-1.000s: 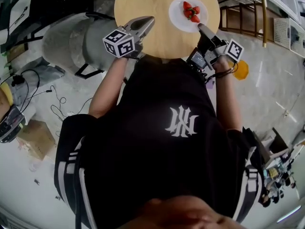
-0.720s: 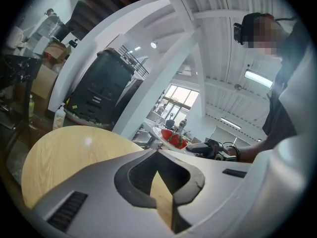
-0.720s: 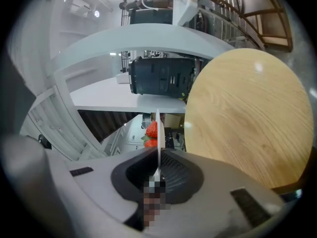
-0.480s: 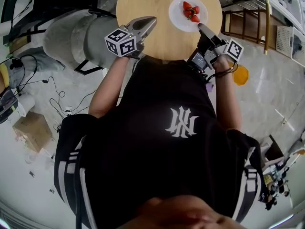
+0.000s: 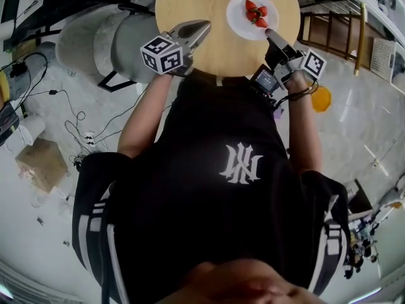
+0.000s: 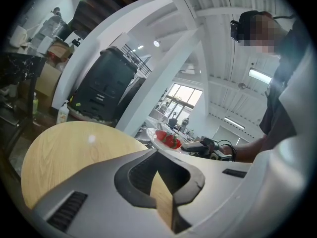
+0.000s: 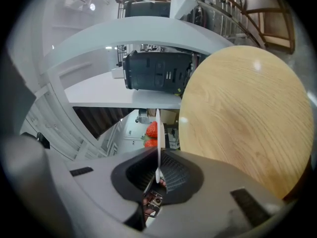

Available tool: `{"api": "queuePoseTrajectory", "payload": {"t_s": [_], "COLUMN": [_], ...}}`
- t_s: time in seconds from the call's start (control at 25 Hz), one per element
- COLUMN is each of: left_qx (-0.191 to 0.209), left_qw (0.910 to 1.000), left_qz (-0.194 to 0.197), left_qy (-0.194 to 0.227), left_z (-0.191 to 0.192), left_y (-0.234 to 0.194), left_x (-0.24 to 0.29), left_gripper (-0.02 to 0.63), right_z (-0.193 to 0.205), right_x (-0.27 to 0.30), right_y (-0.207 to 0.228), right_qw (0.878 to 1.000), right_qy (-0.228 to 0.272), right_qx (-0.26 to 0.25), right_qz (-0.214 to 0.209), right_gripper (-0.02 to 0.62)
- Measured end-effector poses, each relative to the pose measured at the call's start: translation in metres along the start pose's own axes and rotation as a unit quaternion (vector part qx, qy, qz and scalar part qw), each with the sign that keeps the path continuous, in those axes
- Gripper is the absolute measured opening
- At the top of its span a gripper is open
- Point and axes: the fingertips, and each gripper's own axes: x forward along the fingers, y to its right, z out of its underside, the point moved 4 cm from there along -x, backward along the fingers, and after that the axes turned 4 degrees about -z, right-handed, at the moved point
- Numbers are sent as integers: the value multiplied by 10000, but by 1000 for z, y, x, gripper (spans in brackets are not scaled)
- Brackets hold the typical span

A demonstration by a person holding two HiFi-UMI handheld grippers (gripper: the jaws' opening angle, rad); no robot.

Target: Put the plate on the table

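Note:
A white plate (image 5: pixel 243 21) carrying strawberries (image 5: pixel 256 13) is over the right part of the round wooden table (image 5: pixel 196 2). My right gripper (image 5: pixel 269 34) is shut on the plate's near rim. In the right gripper view the plate (image 7: pixel 158 138) shows edge-on between the jaws of the right gripper (image 7: pixel 158 172), with the strawberries (image 7: pixel 151 131) beyond. I cannot tell whether the plate rests on the wood or hangs just above it. My left gripper (image 5: pixel 201 26) hovers over the table's near edge, shut and holding nothing. Its own view shows the table (image 6: pixel 69 152) and the plate (image 6: pixel 153 134).
A grey round seat (image 5: pixel 107 43) stands left of the table. To the table's right is a wooden railing (image 5: pixel 329 24). An orange object (image 5: pixel 321 97) lies on the floor by my right arm. Cables (image 5: pixel 69 116) and a cardboard box (image 5: pixel 41 163) lie at the left.
The head view has drifted slightly. The grippers and the plate keep their places over the table.

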Motion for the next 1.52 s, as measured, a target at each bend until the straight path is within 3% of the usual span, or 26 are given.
{"api": "queuePoseTrajectory", "payload": {"t_s": [0.48,0.96,1.52], "left_qx": [-191,-422,-422], "left_qw": [9997,9985,9985], "left_qz": [-116,-251,-207], "left_qy": [-119,-222,-276], "left_z": [25,67,79], "left_y": [-2,-45,-52], "left_x": [26,13,16], "left_gripper": [2,2,2], "right_z": [-4,26,34], "right_x": [4,38,44], "right_y": [41,117,134], "right_qw": [9985,9963,9952], "right_qy": [-462,-681,-695], "right_qx": [124,284,321], "right_qz": [257,441,609], "right_gripper": [17,17,17]}}
